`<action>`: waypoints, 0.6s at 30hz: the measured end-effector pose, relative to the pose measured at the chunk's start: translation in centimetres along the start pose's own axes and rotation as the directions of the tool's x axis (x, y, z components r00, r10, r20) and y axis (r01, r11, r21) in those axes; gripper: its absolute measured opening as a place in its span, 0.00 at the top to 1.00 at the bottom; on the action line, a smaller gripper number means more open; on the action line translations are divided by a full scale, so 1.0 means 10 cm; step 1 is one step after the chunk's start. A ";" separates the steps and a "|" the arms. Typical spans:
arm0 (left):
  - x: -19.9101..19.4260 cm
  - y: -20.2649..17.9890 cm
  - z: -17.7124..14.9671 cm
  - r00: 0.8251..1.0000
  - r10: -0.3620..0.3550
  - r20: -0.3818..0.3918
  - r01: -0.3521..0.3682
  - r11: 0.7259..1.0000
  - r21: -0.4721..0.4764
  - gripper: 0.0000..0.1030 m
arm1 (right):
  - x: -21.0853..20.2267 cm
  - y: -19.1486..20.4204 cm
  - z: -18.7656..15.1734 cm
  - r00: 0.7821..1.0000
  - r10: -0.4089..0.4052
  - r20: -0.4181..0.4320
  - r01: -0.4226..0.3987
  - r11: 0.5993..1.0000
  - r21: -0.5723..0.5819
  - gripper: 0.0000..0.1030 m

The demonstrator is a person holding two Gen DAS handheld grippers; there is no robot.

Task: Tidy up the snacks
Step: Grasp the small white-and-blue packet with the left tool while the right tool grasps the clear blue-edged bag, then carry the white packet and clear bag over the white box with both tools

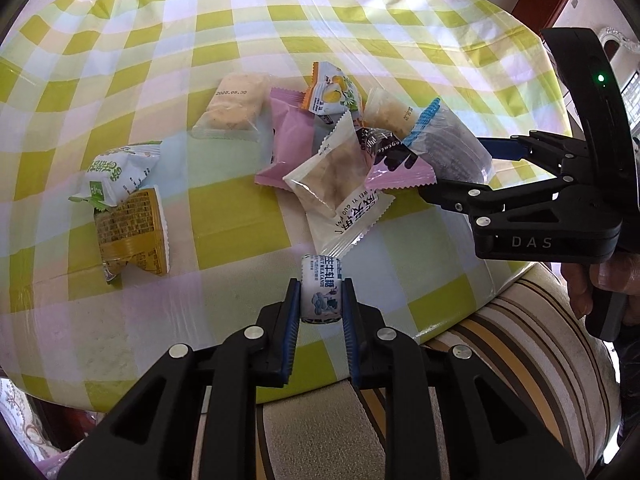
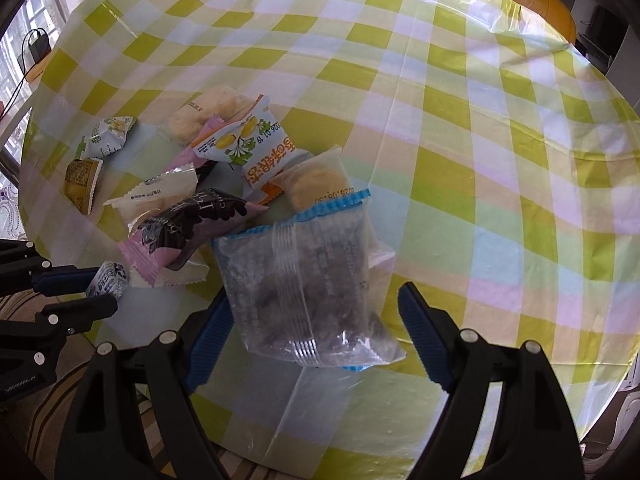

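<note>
In the left wrist view, we saw the left gripper (image 1: 320, 300) at the bottom centre, its jaws clamped on a small milk candy (image 1: 321, 294) in a white and blue wrapper, held just above the near edge of the checked tabletop (image 1: 240, 20). Beyond it, mid-frame, lay a loose pile of snacks: a white packet (image 1: 344, 196) with a clear window, a pink packet (image 1: 292, 136), an orange-trimmed packet (image 1: 332, 94) and two clear-wrapped cakes (image 1: 234, 106). To the left, apart from the pile, a green and white packet (image 1: 118, 172) rested against a yellow packet (image 1: 134, 232). The right gripper (image 1: 456, 172) reached in from the right edge; how its jaws stood we could not tell here, as the far finger was partly hidden.

In the right wrist view, the right gripper (image 2: 316, 328) had its jaws wide apart at the bottom, on either side of a clear bag (image 2: 304, 280) with a blue top seal; its dark contents were hard to make out. We could not tell whether the fingers touched it. The pile sat in the left half, and the candy (image 2: 108, 278) showed at the left edge in the left gripper (image 2: 102, 284).
</note>
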State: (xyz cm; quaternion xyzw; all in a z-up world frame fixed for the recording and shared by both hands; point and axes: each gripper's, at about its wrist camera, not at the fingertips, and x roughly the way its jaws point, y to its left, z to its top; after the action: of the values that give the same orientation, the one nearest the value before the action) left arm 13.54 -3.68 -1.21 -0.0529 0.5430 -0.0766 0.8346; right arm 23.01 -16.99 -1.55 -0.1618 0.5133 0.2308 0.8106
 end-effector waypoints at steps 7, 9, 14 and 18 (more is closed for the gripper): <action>-0.05 -0.01 0.02 1.000 0.010 0.021 -0.010 1.000 0.003 0.81 | -0.04 -0.09 -0.13 1.000 0.023 -0.008 -0.022 0.997 0.073 0.51; -0.08 -0.03 0.03 0.999 0.013 0.029 -0.013 1.000 0.004 0.81 | -0.08 -0.12 -0.18 1.000 0.026 -0.002 -0.025 0.996 0.088 0.51; -0.14 -0.11 0.05 0.999 0.017 0.047 -0.018 1.000 0.012 0.81 | -0.24 -0.26 -0.29 0.999 0.024 0.023 -0.027 0.991 0.132 0.51; -0.18 -0.21 0.07 0.998 0.015 0.056 -0.016 1.000 0.026 0.81 | -0.36 -0.38 -0.41 0.999 0.019 0.039 -0.025 0.986 0.165 0.51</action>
State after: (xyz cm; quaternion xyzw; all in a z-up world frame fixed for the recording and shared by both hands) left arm 13.28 -5.41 1.05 -0.0400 0.5189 -0.0757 0.8505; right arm 20.63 -22.94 0.13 -0.0839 0.5173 0.1992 0.8281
